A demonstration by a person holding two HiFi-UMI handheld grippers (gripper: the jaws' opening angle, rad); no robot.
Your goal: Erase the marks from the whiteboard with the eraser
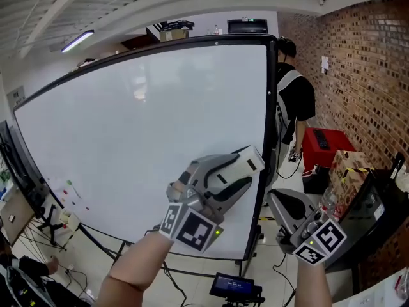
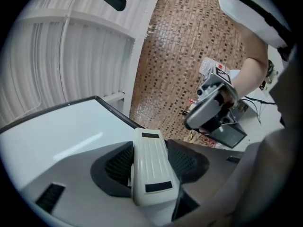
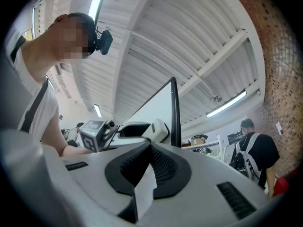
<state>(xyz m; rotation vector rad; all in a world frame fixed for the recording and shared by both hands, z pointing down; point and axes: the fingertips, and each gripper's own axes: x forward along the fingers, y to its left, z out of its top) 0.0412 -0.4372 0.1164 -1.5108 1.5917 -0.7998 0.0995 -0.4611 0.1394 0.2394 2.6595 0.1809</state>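
Note:
A large whiteboard (image 1: 147, 133) on a stand fills the head view; its face looks clean apart from a few small coloured dots (image 1: 71, 194) at the lower left. My left gripper (image 1: 248, 162) is shut on a white eraser (image 1: 254, 158) and holds it at the board's lower right, near the black frame. In the left gripper view the eraser (image 2: 150, 167) lies between the dark pads, with the board's surface (image 2: 57, 136) just beyond. My right gripper (image 1: 289, 204) hangs lower right, off the board, jaws together with nothing in them (image 3: 147, 167).
A person in black with a backpack (image 1: 294, 101) stands behind the board's right edge. Beside the brick wall (image 1: 364, 75) are a red box (image 1: 326, 147) and a patterned carton (image 1: 348, 170). A small screen (image 1: 233, 286) lies on the floor under the board.

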